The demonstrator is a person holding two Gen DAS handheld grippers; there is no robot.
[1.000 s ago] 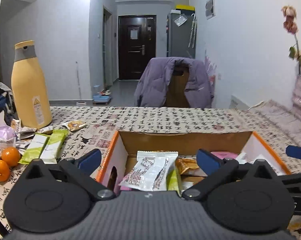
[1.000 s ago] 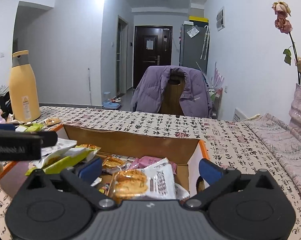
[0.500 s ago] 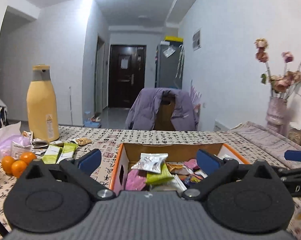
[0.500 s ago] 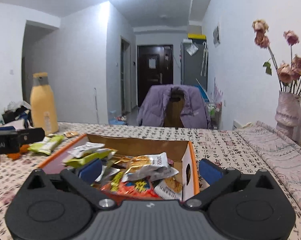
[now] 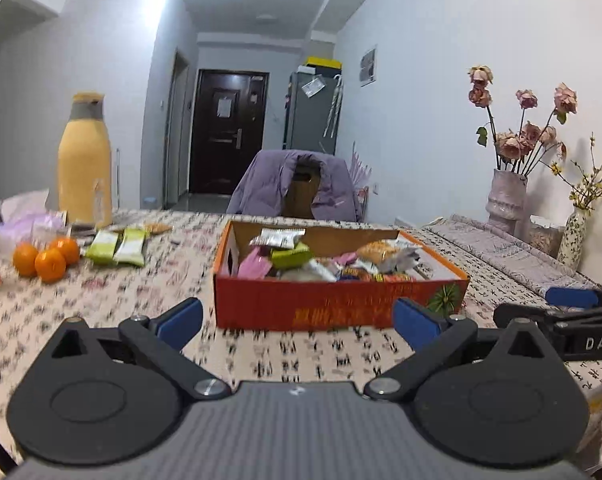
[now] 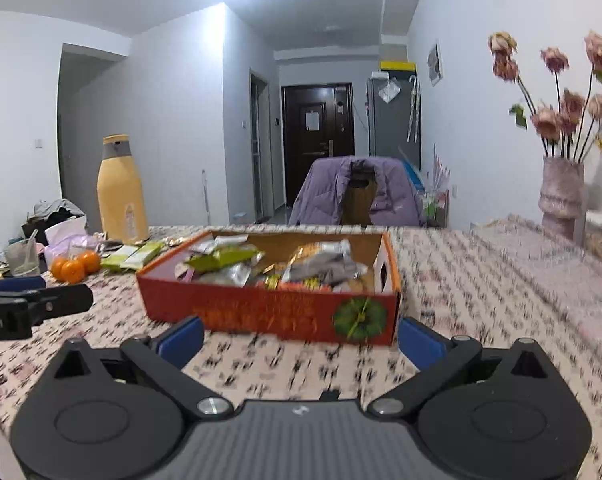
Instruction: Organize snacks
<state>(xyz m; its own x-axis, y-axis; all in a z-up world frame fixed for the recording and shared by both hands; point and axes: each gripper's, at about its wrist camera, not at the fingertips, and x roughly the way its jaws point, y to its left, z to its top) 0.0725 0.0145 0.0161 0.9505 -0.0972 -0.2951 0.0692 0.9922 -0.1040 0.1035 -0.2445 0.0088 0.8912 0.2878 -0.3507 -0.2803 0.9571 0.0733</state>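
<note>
An orange cardboard box (image 5: pixel 333 304) (image 6: pixel 269 312) full of mixed snack packets (image 5: pixel 329 260) (image 6: pixel 269 264) stands on the patterned tablecloth. Two green packets (image 5: pixel 117 242) (image 6: pixel 135 255) lie left of it. My left gripper (image 5: pixel 297 322) hovers open in front of the box's near wall, with nothing between its blue pads. My right gripper (image 6: pixel 299 338) is open too and empty, just short of the box's front. The right gripper's tip (image 5: pixel 569 298) shows at the right edge of the left wrist view, and the left gripper's tip (image 6: pixel 21 300) at the left edge of the right wrist view.
Three oranges (image 5: pixel 45 258) (image 6: pixel 75 266), a tall yellow bottle (image 5: pixel 84 164) (image 6: pixel 121 192), bags and a glass (image 6: pixel 21 256) crowd the table's left. A vase of dried roses (image 5: pixel 507 196) (image 6: pixel 561 196) stands at the right. A chair with a purple jacket (image 5: pixel 297 188) is behind the table.
Both grippers have pulled back and up from over the box's inside to in front of it; the whole box now shows. Both stayed open and empty.
</note>
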